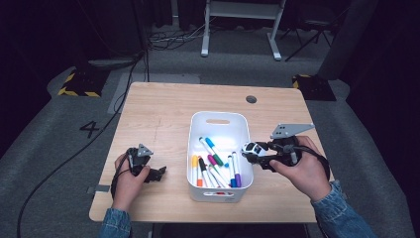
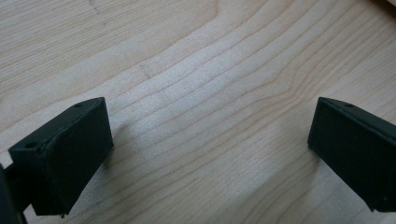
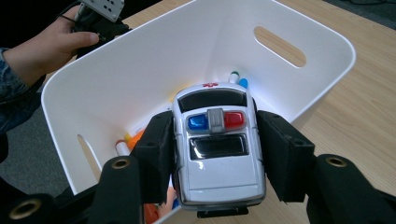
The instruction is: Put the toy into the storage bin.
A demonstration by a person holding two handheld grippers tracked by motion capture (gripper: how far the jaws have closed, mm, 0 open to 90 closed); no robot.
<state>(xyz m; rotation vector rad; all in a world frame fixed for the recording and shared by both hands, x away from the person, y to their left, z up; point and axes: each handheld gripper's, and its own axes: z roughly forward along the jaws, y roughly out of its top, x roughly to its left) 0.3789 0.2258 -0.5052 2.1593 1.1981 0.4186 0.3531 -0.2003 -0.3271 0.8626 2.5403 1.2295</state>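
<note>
One toy police car (image 3: 218,149) clamped in right tool (image 3: 217,158), over white bin (image 3: 322,42)

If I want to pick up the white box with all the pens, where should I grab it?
Grab the box by the slot handle in its far end wall, coming from above; a matching slot sits in the near wall. The long sides are smooth, and the pens lie loose, so keep it level.

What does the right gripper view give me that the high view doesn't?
Right gripper view alone: the toy police car's roof, its blue and red light bar, and both fingers pressed against its sides. High view alone: the whole table, the left gripper resting on the wood beside the bin, and the markers spread out in full. Both: the white bin, the car held over its rim, the right gripper, and the person's left hand.
</note>
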